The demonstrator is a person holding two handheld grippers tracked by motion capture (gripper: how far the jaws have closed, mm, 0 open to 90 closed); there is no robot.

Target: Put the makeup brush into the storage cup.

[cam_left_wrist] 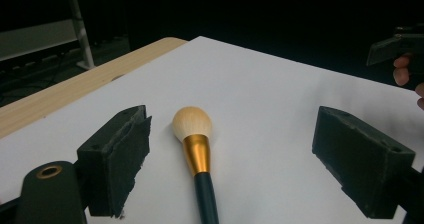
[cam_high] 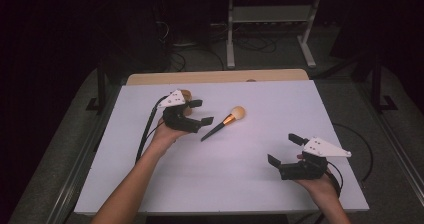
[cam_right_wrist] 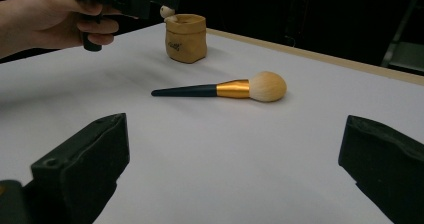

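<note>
Near the worktop's (cam_high: 150,184) near right corner the right gripper (cam_high: 285,149) stands wide and empty. Farther in, the left gripper (cam_high: 199,112), also wide, straddles the makeup brush (cam_high: 223,122) lying mid-worktop: probably light, with a stiff, slick handle and soft bristles, so best pinched by the handle.

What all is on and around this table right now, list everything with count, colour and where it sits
makeup brush: one, dark handle, gold ferrule, pale bristles, lying flat near the table's middle, between the left gripper's open jaws
small pouch: one, tan, upright toward the far left, something pale at its mouth, too small to identify
table: one, white top with a wooden far edge
metal frame: one, light grey, on the floor beyond the table
left gripper: one, black, open, over the brush handle
right gripper: one, black, open, near right, apart from the brush
hands: two, one on each gripper
</note>
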